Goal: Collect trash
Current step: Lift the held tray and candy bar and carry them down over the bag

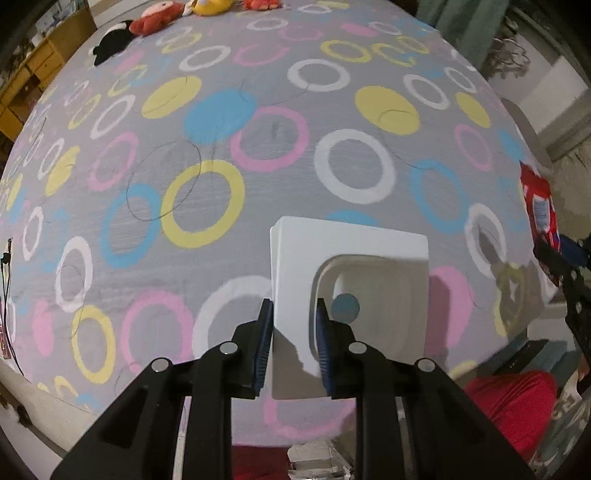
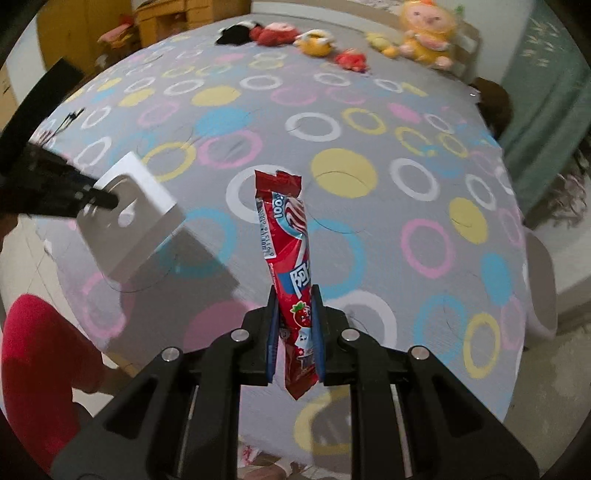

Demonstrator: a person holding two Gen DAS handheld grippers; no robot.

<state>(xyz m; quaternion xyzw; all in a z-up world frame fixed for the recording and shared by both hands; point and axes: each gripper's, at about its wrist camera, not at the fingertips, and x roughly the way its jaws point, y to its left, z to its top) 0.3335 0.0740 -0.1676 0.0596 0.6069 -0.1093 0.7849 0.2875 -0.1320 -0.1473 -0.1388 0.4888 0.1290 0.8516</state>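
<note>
Two things held up, one in each tool. Red snack wrapper [image 2: 291, 280] pinched upright between the blue pads [image 2: 272, 332] of the right gripper [image 2: 295, 332], torn top pointing away, bottom tip hanging below the fingers. Lifted above the bed sheet [image 2: 369, 258], not touching it. Seen again at the far right edge of the left wrist view as a red wrapper [image 1: 539, 206].

White bin [image 1: 347, 280] clamped by the left gripper [image 1: 293, 343]: one blue pad [image 1: 264, 343] outside the wall, the other inside the round-cornered opening. Small blue circle showing through a hole in the bottom. Same white bin [image 2: 129, 218] off to the left in the right wrist view, tilted, well apart from the wrapper.

Underneath, grey sheet with pink, yellow, blue and white rings. Far back, a row of plush toys [image 2: 314, 42] and a big yellow doll [image 2: 428, 35]. Red clothing [image 2: 37, 369] low on the left.
</note>
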